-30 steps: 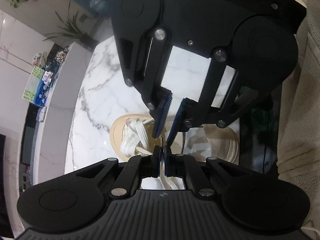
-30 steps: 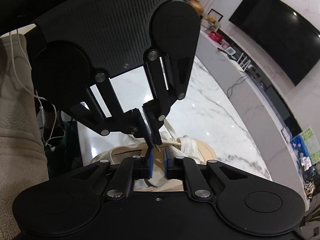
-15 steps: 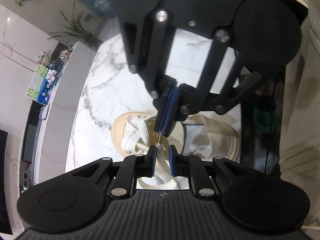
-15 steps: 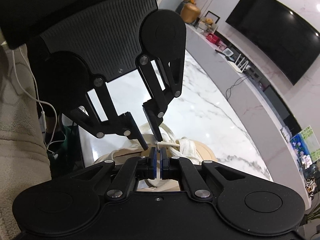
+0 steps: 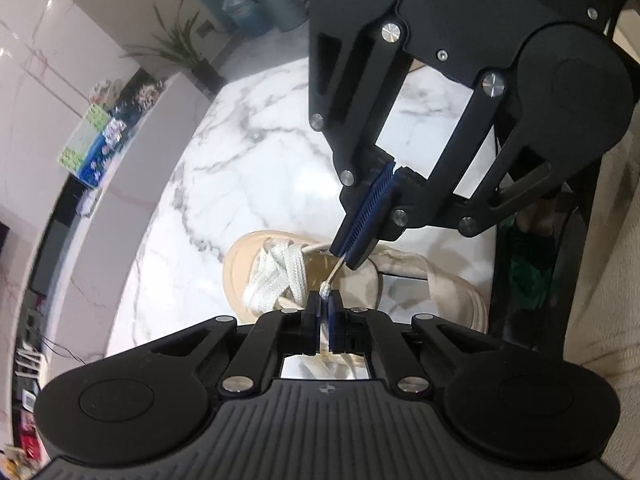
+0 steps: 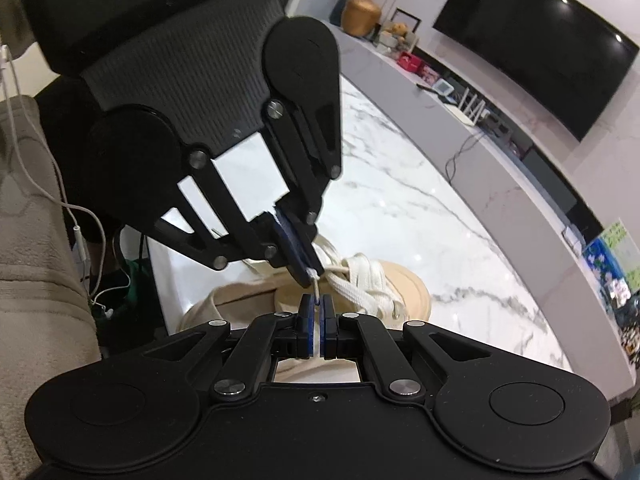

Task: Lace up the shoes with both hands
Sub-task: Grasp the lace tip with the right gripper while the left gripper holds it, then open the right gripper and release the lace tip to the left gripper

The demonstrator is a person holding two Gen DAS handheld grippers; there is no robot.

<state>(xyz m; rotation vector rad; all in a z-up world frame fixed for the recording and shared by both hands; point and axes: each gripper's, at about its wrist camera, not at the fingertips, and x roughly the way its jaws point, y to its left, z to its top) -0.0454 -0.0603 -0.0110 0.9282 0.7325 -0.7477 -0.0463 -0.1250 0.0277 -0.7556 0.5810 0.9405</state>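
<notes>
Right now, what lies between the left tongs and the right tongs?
A short taut stretch of cream shoelace tip joins the left tongs to the right tongs, above the beige shoe; the left wrist view shows it.

The marble counter (image 5: 248, 184) lies bare and open left of the shoe (image 5: 400, 276) and beyond it. Directly above the shoe, the right gripper (image 5: 352, 254) and left gripper (image 5: 324, 312) nearly meet, tips crowding the lace (image 5: 276, 276). A beige cushion (image 6: 36, 240) blocks the near edge.

white marble table (image 5: 248, 184), beige shoe (image 5: 400, 276)
</notes>
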